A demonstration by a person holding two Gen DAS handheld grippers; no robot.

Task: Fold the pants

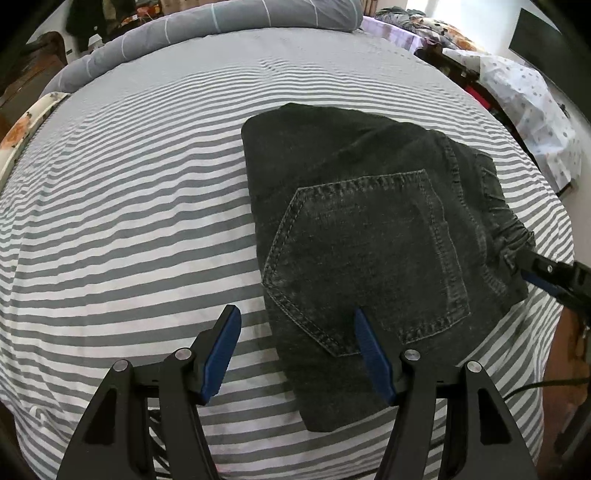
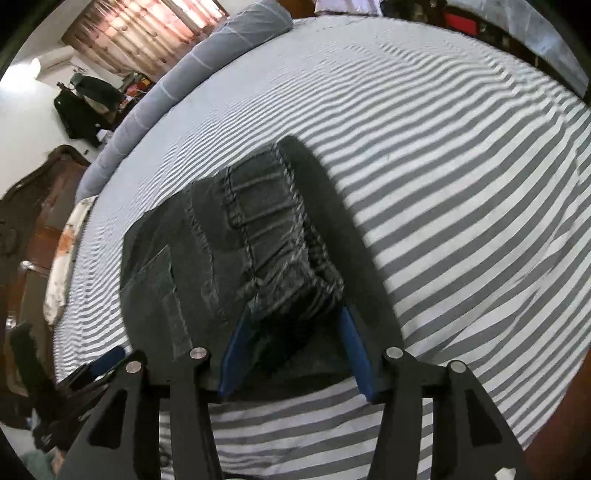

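Folded dark denim pants (image 1: 369,229) lie on the striped bed (image 1: 129,221), both my grippers at their near edges.

The pants are a thick, heavy, soft stack, grippy rather than slippery, nothing fragile; I judge the best hold is the bunched elastic waistband (image 2: 280,236) or a folded edge, taking all layers at once. My left gripper (image 1: 295,354) hangs half open and holds nothing, its right finger over the back pocket (image 1: 369,258) at six o'clock of the pants. My right gripper (image 2: 291,347) stands part open, straddling the waistband corner, pads not pressing. The bed is soft and yielding; a grey bolster (image 1: 221,26) lies at twelve o'clock, with curtains (image 2: 147,29) and cluttered furniture beyond.
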